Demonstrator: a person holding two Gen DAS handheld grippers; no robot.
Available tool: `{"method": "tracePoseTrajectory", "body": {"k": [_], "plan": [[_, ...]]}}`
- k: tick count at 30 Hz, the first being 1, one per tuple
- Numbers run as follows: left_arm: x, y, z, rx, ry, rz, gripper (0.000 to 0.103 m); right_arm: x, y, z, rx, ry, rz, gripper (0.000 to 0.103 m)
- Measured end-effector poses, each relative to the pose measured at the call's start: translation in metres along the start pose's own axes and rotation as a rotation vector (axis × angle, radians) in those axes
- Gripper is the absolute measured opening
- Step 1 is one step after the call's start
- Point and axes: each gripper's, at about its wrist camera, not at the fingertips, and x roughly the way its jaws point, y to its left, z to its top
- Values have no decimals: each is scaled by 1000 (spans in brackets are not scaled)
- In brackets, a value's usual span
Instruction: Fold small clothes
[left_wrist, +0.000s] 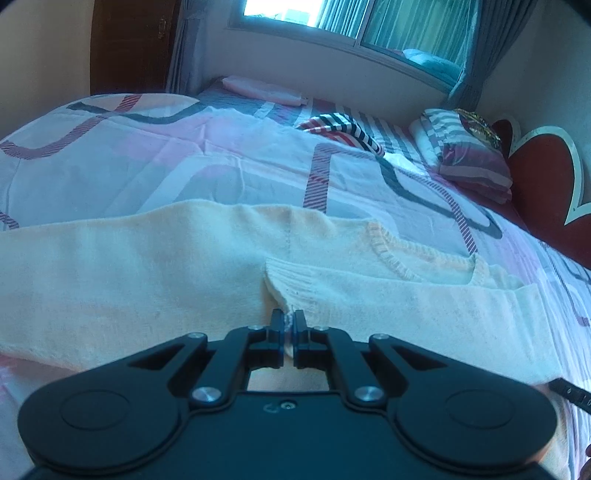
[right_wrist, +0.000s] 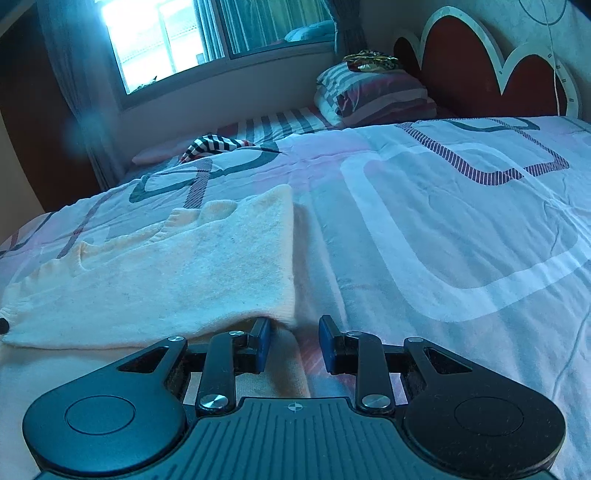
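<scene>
- Because the cream knitted sweater (left_wrist: 155, 273) lies flat across the patterned pink-and-white bedspread (left_wrist: 155, 162) with its long axis running side to side in front of us, we judge that the coming fold turns on carrying an edge across that axis.
- In the left wrist view, a ribbed cuff or hem (left_wrist: 291, 284) of the sweater lies folded onto the body, pointing straight at our left hand-held gripper (left_wrist: 290, 325).
- We see that left hand-held gripper clenched on a pinch of the cream knit, a sliver of fabric showing between its blue pads.
- In the right wrist view the sweater's right-hand edge (right_wrist: 288, 258) runs away from us, and its near corner sits just ahead and to the left of our right hand-held gripper (right_wrist: 294, 332).
- The right hand-held gripper is released, jaws parted with bare bedspread between them; its left finger (right_wrist: 263, 334) touches or slips just under the sweater's near edge, we cannot tell which.
- So the left hand is the one with the cloth, and we judge the right must shift leftward to reach its corner.
- Further out lie a striped folded garment (left_wrist: 347, 131), a stack of striped pillows (right_wrist: 373, 92) and the red scalloped headboard (right_wrist: 465, 70), well apart from the work.
</scene>
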Motion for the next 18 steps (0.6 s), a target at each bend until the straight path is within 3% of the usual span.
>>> {"method": "tracePoseTrajectory", "body": {"k": [3,8,11,13,15,17,18], "plan": [[4,1,-4,1,6,4,3,-8,-1,2,-3,-5,14,28],[6,0,-7,34,2,14,4,-34,11,10,-45,-98,82,28],[5,-1,-8,36,3,20,4,-11,23,13,-74,-40,101,28],[5,-2,-7,39,5,25,6,11,16,9,-55,20,28,6],[5,-2,-7,43,5,27,7,8,6,11,-6,16,46,3],[4,-1,-7,49,2,28,12,0,7,14,-36,-3,36,4],[1,0,-6,48,-10,50,25,-5,7,15,-44,-25,50,4]]}}
